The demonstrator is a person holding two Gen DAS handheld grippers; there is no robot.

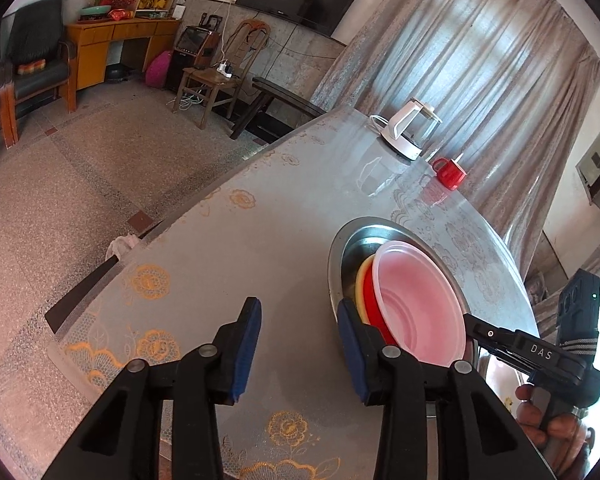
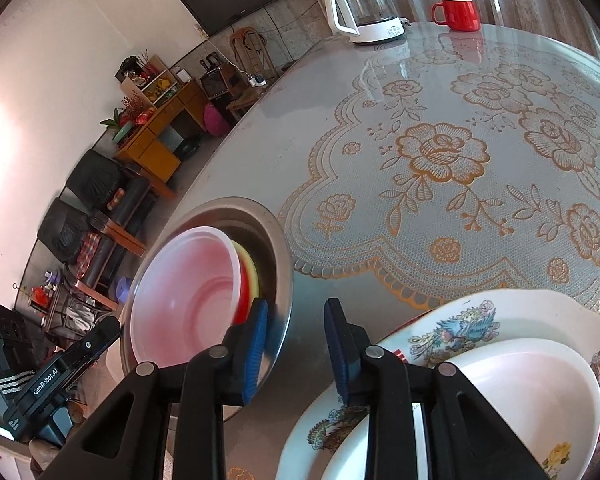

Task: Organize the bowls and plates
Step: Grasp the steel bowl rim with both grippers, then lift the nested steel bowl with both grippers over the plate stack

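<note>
bowls nested, plates stacked, both hand-held grippers empty

left hand-held gripper (image 1: 298, 346) and right hand-held gripper (image 2: 296, 350) stand apart, gripping nothing. just ahead between them, the translucent pink plastic bowl (image 1: 418, 304) sits on red and yellow ones inside a round steel basin (image 2: 276, 240); a flowered white ceramic plate (image 2: 476, 320) holds a plain white dish at right. sorting looks nearly finished.

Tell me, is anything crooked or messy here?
A little. The pink bowl leans tilted on the red and yellow bowls inside the metal basin, not nested flat. Nothing looks spilled or broken; the kettle and red mug stand upright.
</note>
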